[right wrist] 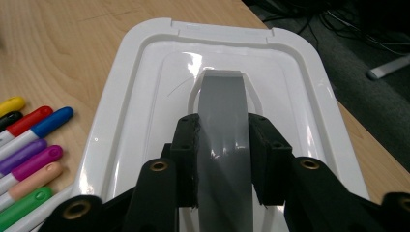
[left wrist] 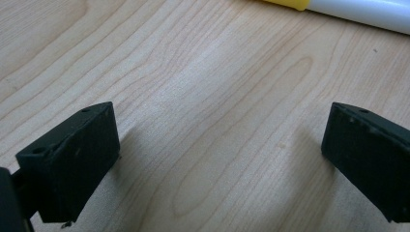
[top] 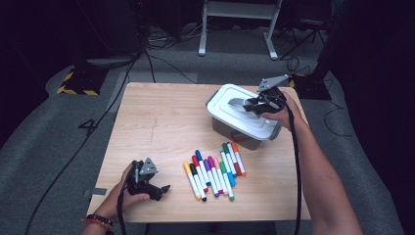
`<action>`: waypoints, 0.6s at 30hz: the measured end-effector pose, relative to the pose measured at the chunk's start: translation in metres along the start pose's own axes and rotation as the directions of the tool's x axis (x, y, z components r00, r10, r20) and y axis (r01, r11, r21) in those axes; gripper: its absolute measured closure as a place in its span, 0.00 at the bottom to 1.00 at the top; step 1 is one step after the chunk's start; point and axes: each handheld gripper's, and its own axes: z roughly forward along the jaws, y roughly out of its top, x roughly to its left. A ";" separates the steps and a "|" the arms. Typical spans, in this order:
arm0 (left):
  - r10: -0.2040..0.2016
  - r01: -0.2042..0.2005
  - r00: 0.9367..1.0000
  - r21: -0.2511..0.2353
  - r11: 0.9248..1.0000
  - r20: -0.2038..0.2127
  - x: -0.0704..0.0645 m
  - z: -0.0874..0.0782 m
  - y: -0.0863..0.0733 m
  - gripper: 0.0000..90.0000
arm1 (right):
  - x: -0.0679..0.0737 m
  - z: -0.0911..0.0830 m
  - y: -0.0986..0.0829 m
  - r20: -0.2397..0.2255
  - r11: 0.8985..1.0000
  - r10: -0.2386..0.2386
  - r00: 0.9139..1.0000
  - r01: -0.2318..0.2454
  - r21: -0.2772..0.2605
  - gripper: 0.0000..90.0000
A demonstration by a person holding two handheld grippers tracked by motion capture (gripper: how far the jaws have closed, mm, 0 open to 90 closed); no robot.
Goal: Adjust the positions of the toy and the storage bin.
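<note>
Resting wide-jawed near the table's front left corner, the left gripper (top: pixel 159 188) is idling while the right gripper (right wrist: pixel 222 150) is clamping the grey handle (right wrist: pixel 223 121) of the lidded storage box (top: pixel 220 105) by the far right edge, apparently to lift its lid.

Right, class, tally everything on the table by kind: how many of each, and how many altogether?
Markers: 10
Lidded box: 1
Hand-held grippers: 2, the left hand-held gripper and the right hand-held gripper
Total: 13
</note>
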 end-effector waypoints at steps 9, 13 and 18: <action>-0.017 0.017 1.000 0.001 1.000 -0.014 -0.002 0.001 0.001 0.00 | 0.009 0.004 0.006 -0.056 0.998 -0.066 0.996 0.065 -0.004 0.75; -0.022 0.022 1.000 0.000 1.000 -0.020 -0.006 0.003 0.004 0.00 | 0.011 0.004 0.006 -0.073 0.996 -0.084 0.994 0.084 -0.008 0.75; -0.005 0.005 1.000 0.000 1.000 -0.008 -0.015 0.009 0.010 0.00 | 0.015 0.003 0.007 -0.092 0.995 -0.104 0.990 0.103 -0.012 0.75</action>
